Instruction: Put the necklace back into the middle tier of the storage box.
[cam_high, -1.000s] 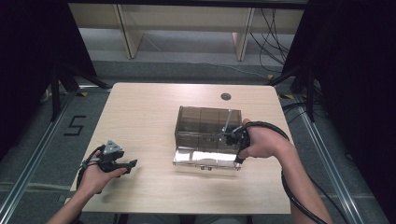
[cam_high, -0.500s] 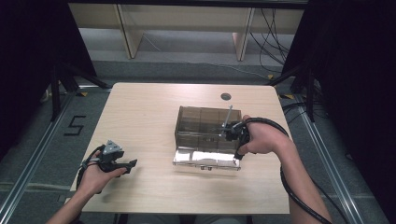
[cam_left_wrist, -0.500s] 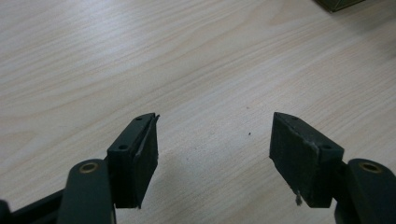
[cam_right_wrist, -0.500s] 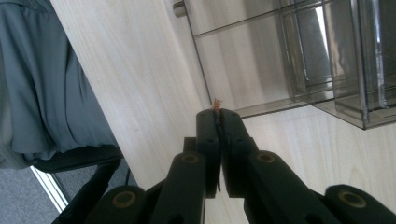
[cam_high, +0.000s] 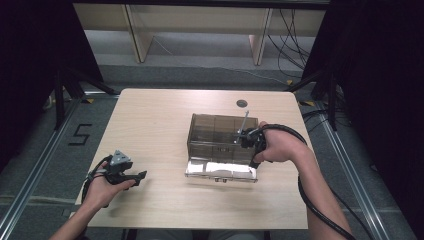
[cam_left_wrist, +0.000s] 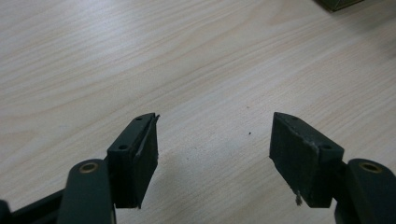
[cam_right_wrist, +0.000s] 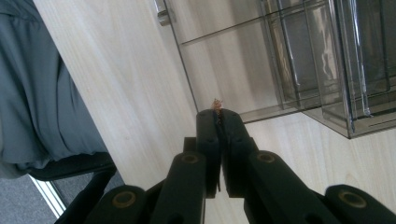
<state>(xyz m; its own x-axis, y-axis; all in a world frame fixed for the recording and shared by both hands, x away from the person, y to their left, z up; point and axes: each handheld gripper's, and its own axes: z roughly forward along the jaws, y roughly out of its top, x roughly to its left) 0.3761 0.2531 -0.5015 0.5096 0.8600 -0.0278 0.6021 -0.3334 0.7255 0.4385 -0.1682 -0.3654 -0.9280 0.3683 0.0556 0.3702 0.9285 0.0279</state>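
Observation:
A smoky see-through box (cam_high: 215, 131) with inner dividers stands mid-table, and its lid (cam_high: 220, 170) lies open flat in front of it. My right gripper (cam_high: 253, 161) sits at the box's right front corner, jaws shut. In the right gripper view (cam_right_wrist: 218, 112) a tiny orange-brown speck peeks out between the tips, with the box (cam_right_wrist: 299, 60) beyond them. A thin grey rod (cam_high: 243, 122) slants up beside that hand. My left gripper (cam_high: 139, 175) rests near the table's front left; its jaws (cam_left_wrist: 215, 126) stand open over bare wood.
The light wooden table (cam_high: 165, 115) has a round dark grommet (cam_high: 242, 103) behind the box. A black cable (cam_high: 320, 210) trails from the right gripper along the forearm. Metal rails and dark curtains flank the table on both sides.
The right hand has edged slightly left toward the box. The left hand and its gripper have stayed put.

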